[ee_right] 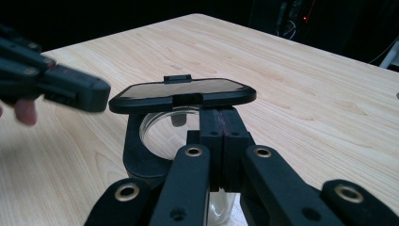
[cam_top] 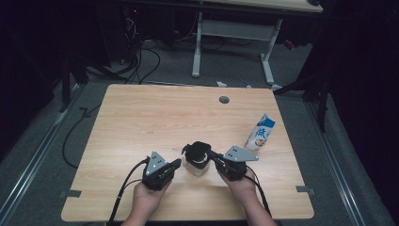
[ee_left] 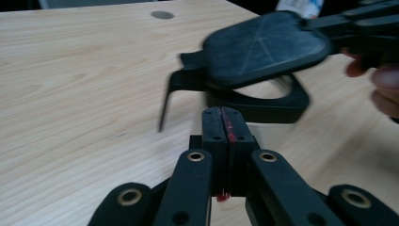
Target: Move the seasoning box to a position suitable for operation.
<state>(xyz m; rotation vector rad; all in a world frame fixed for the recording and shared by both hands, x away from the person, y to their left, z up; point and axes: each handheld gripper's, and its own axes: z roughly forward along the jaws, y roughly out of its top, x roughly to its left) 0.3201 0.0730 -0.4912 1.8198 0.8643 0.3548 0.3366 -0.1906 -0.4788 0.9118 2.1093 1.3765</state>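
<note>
Lid (ee_right: 183, 94) is lifted off the jar (cam_top: 196, 165), pinched by the right gripper (cam_top: 217, 160); left gripper (ee_left: 225, 123), fingers together, empty at 9 o'clock.

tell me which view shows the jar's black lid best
The left gripper view: the lid is large, its top face visible, lifted off the collar. The right gripper view shows it edge-on, pinched by the right tool. In the high view it is small.

A light wooden table (cam_top: 141, 117) filled the middle of the frame, with a grey round grommet (cam_top: 224, 100) near its upper edge. A clear jar (cam_top: 196, 166) stood lower centre, and a blue-and-white carton (cam_top: 260, 132) lay at centre right.
</note>
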